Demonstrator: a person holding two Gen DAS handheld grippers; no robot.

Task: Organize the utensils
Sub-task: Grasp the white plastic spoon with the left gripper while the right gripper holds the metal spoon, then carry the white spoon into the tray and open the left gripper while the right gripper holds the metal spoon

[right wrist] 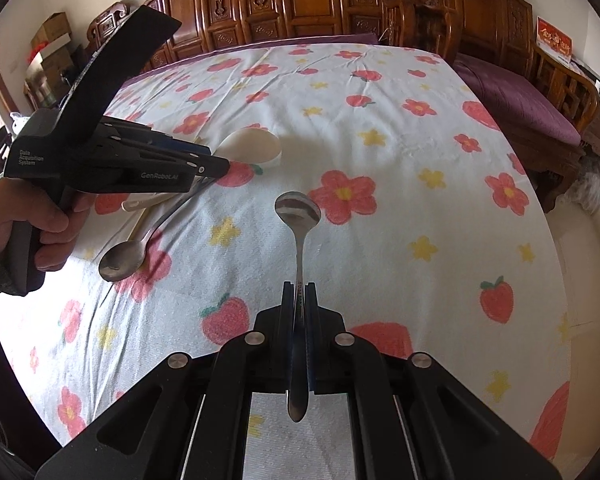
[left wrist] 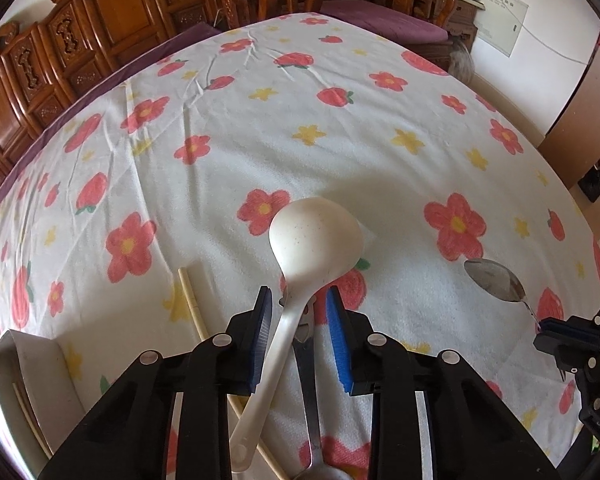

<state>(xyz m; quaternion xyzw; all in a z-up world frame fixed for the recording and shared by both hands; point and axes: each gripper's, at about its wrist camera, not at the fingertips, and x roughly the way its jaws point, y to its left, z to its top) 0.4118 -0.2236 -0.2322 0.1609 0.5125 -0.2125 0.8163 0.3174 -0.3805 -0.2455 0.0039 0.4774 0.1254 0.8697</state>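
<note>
Left gripper [left wrist: 300,312] spread around white ladle [left wrist: 312,240] handle, pads not clearly touching; right gripper [right wrist: 299,292] pinching steel spoon [right wrist: 298,210] above floral cloth [right wrist: 380,152].

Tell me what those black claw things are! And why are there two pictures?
They are grabbing tools, not a robot. A person holds one in each hand. In the right camera's picture you can see a hand holding the left one. Each tool has a small camera looking along its two fingers, so each picture comes from one tool.

On the flowered cloth lie a white ladle, a pale chopstick and a metal spoon. A white tray sits at the edge.

The left gripper has its blue pads on either side of the ladle's handle, but it is not squeezing it yet. The right gripper is shut on the handle of a second spoon.
</note>
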